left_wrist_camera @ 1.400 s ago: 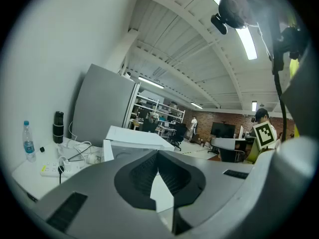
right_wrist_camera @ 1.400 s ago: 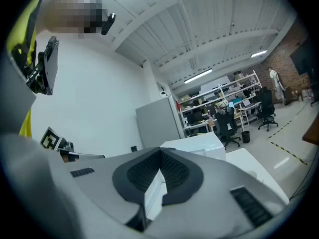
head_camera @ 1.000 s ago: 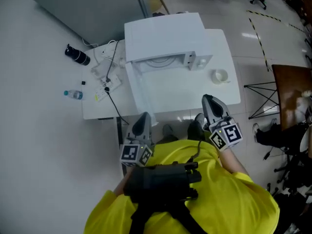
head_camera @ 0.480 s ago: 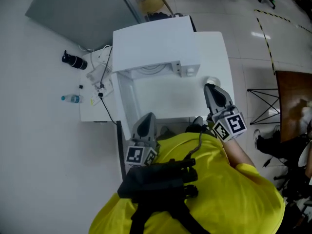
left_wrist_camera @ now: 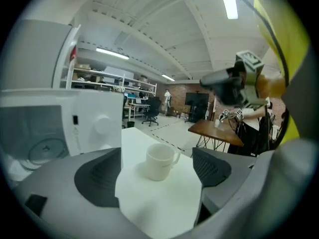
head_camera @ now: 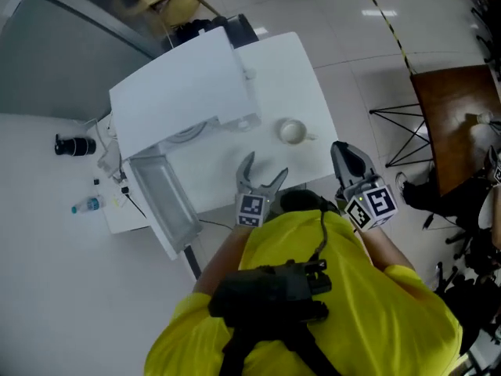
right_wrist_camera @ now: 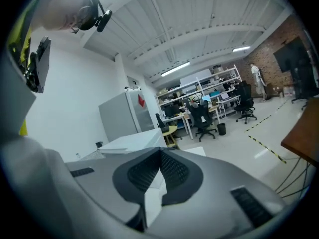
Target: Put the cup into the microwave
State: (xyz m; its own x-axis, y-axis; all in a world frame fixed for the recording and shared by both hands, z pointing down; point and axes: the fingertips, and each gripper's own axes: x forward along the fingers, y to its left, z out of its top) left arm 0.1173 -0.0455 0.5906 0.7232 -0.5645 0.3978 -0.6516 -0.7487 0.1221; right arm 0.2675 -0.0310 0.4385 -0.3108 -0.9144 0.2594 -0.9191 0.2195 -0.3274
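Observation:
A white cup (head_camera: 292, 131) with its handle to the right stands upright on the white table (head_camera: 290, 69), to the right of the white microwave (head_camera: 180, 92), whose door (head_camera: 163, 206) hangs open. My left gripper (head_camera: 266, 165) hovers over the table's near edge, just short of the cup, and its jaws are opening with nothing between them. In the left gripper view the cup (left_wrist_camera: 160, 162) stands ahead, framed by the two pads (left_wrist_camera: 99, 178). My right gripper (head_camera: 348, 157) is shut and empty off the table's near right corner; its pads (right_wrist_camera: 172, 171) meet at the tips.
A lower white side table (head_camera: 109, 210) left of the microwave carries cables, a black cylinder (head_camera: 74, 144) and a small water bottle (head_camera: 86, 205). A brown table (head_camera: 450, 108) and a folding black stand (head_camera: 395, 128) are to the right.
My left gripper has swung forward and right over the table edge toward the cup, and its jaws have gone from shut to wide. The right gripper shifted slightly; the view has turned.

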